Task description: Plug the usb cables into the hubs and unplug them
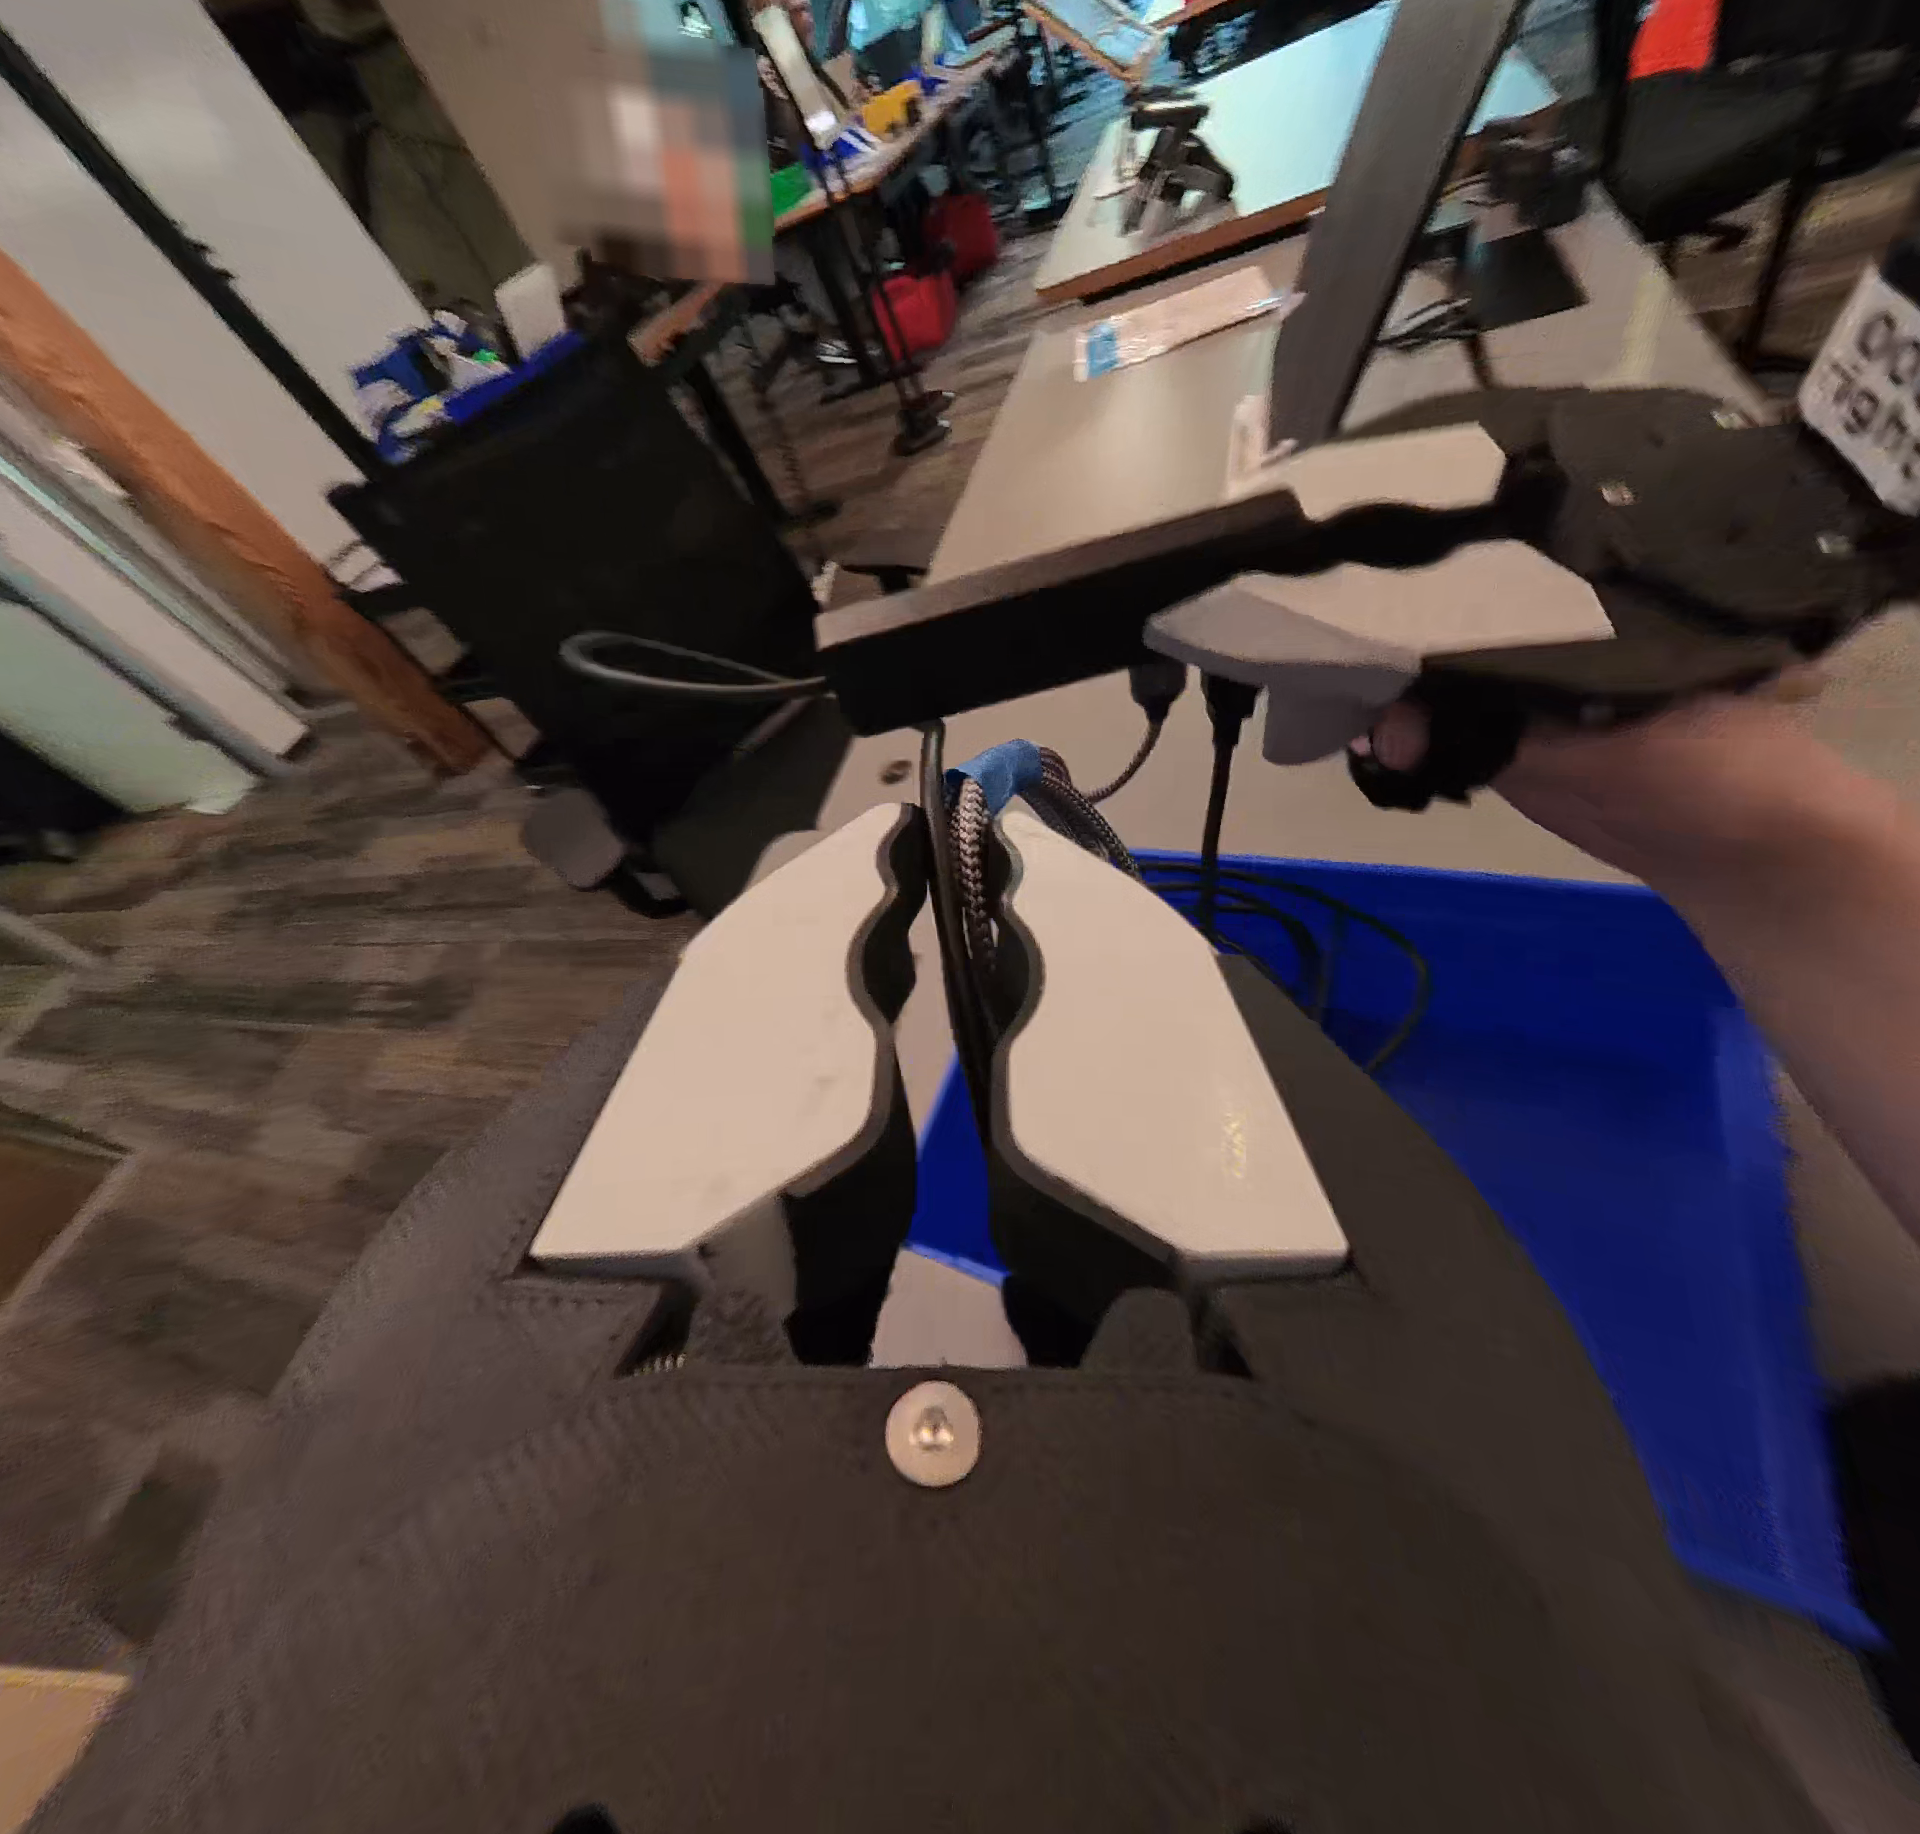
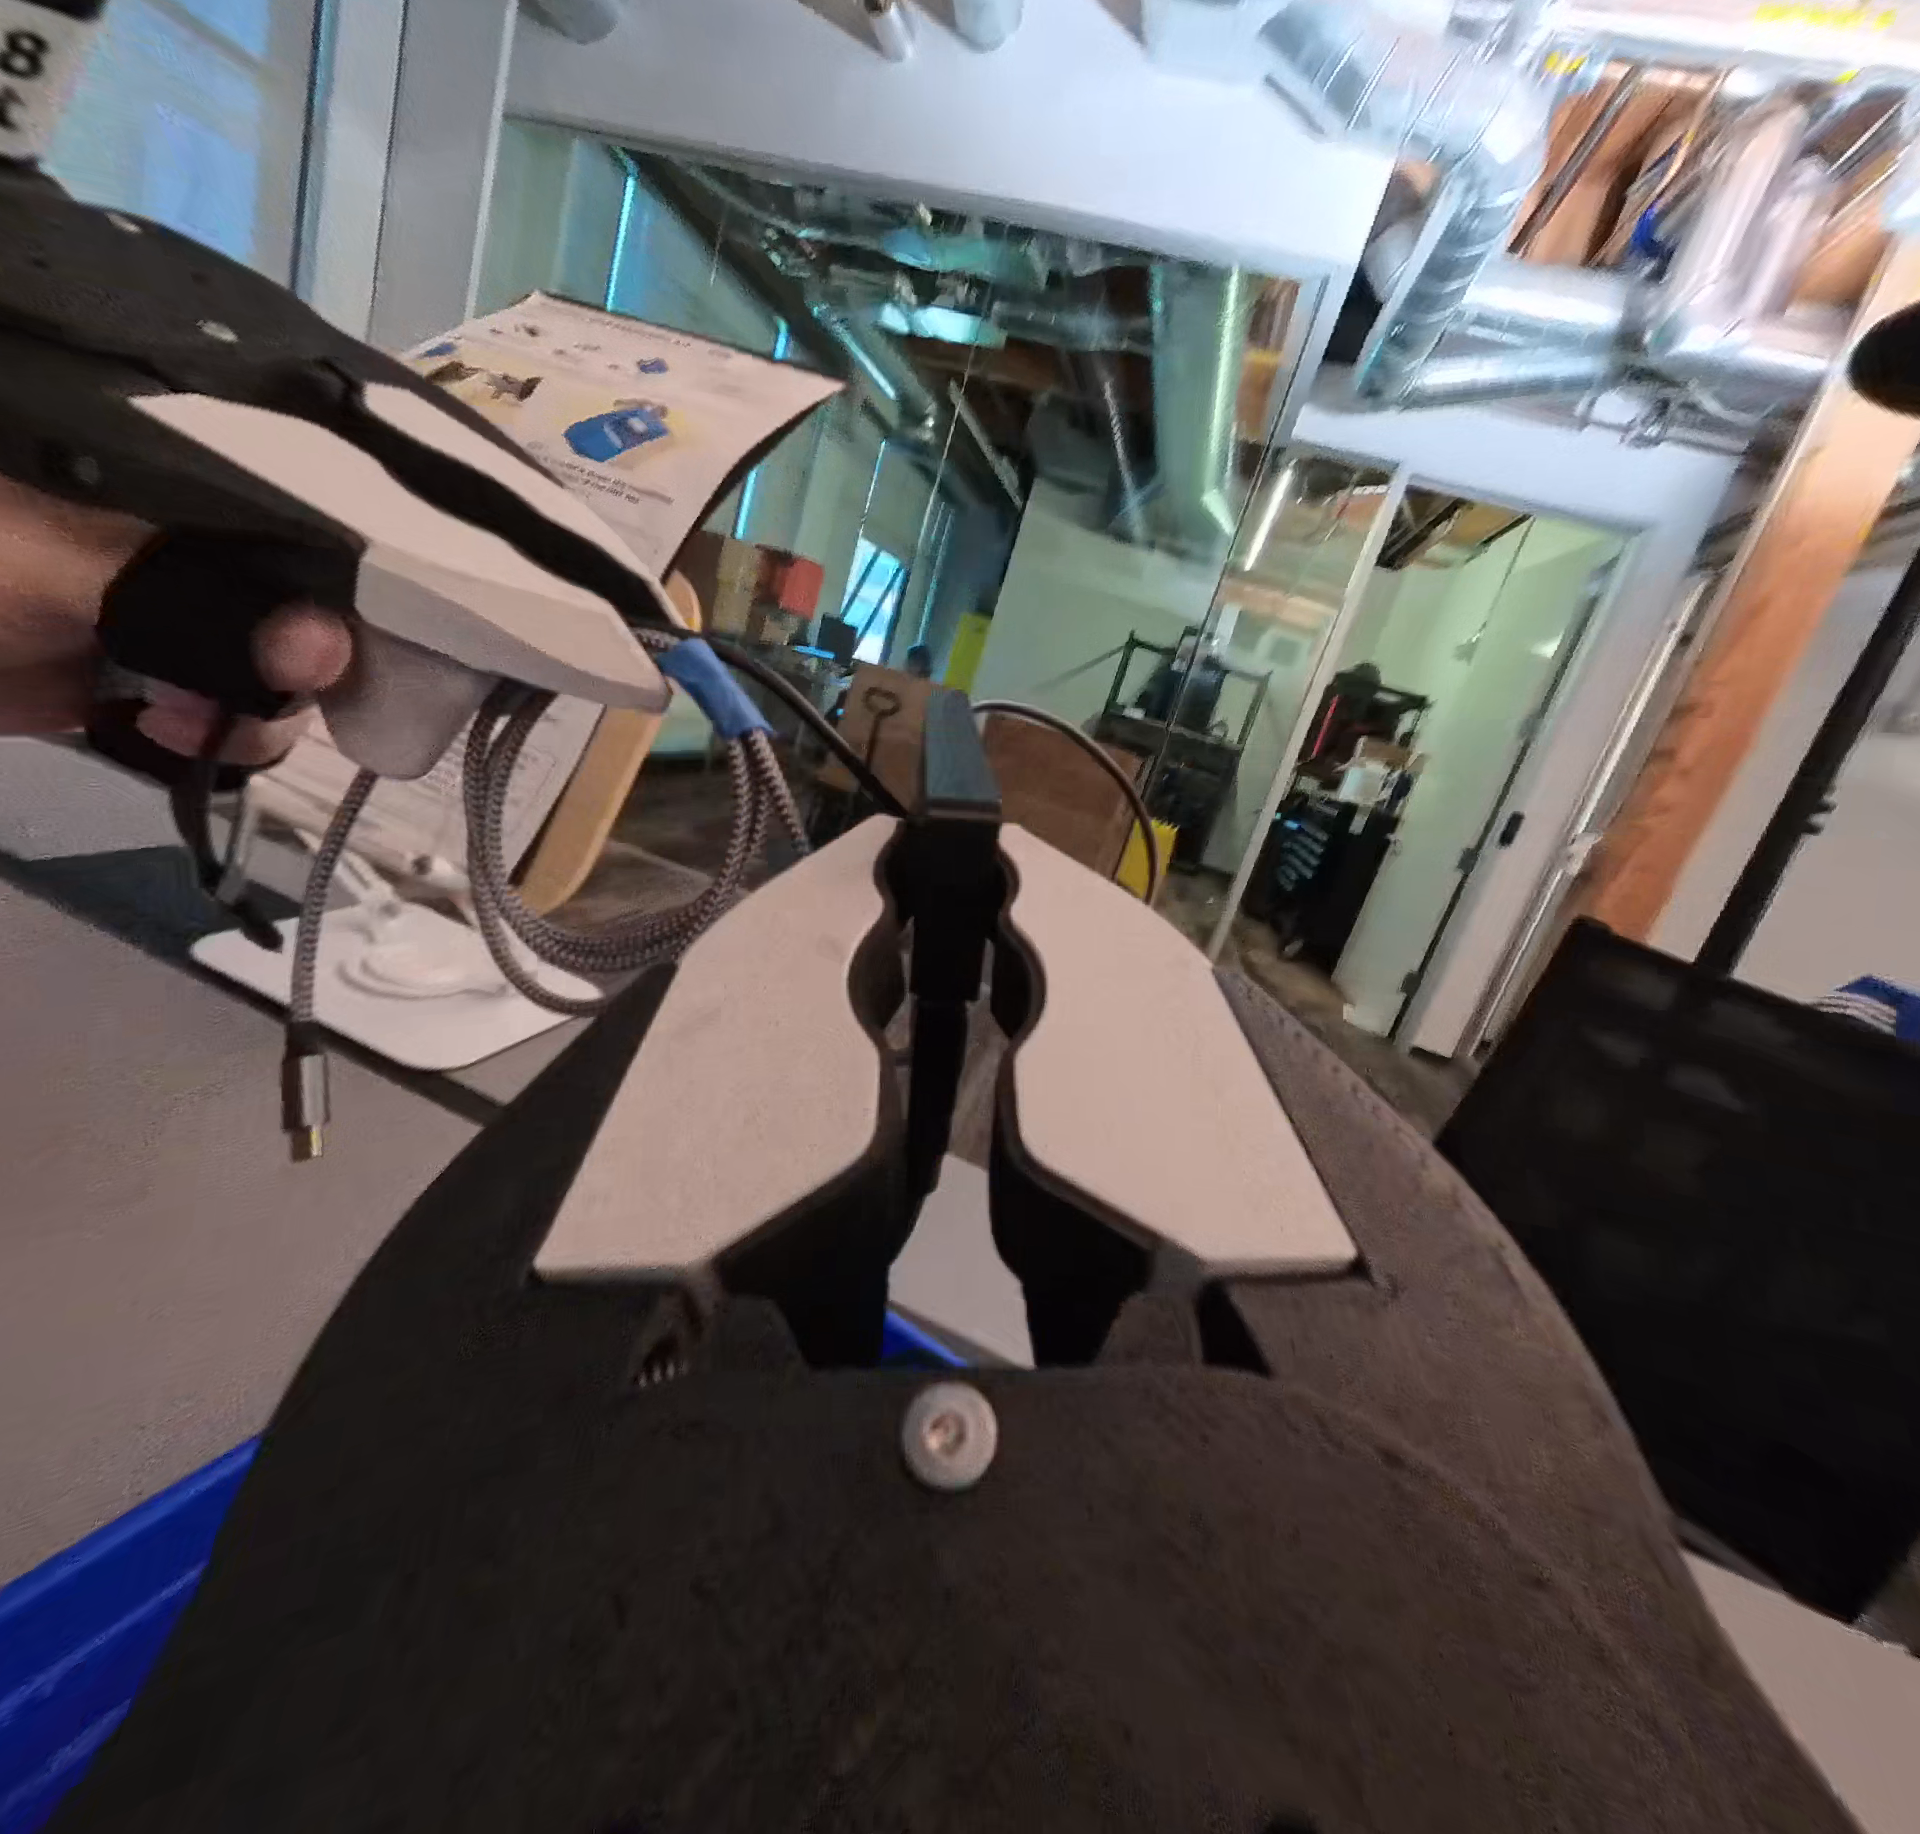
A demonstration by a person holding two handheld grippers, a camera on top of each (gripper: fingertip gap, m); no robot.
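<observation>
The left gripper point(image 1: 961, 854) is closed on a bundle of cables: a braided cable point(image 1: 977, 849) wrapped with blue tape point(image 1: 995, 768) and a thin black cable point(image 1: 940, 849) run up between its fingers point(image 1: 769, 1036). In the right wrist view the same gripper point(image 2: 649, 657) enters from the left, held by a gloved hand point(image 2: 197, 662), and loops of the braided cable point(image 2: 520, 849) hang below it, ending in a loose metal plug point(image 2: 309, 1098) above the grey table point(image 2: 135, 1213).

The right gripper point(image 2: 948, 854) is clamped narrowly on the black hub point(image 2: 951, 776), which stands up on edge between its fingers point(image 2: 748, 1067). From the left wrist view the hub point(image 1: 987, 657) is a long black bar held level in the air above the table point(image 1: 1091, 444), with the right gripper point(image 1: 1226, 579) gripping its right end and a hand point(image 1: 1434, 756) on the trigger. Two plugs point(image 1: 1195, 688) sit in the hub's underside near the gripper (their cables drop into the blue bin point(image 1: 1558, 1109) below), and the thin black cable meets the hub just above the left gripper; whether its plug is fully seated is hard to tell through the blur. A further cable point(image 1: 644, 657) loops out of the hub's left end.

A dark monitor point(image 1: 1392, 174) stands on the table behind the hub. A printed sheet point(image 2: 623, 413) leans upright beyond the left gripper.
</observation>
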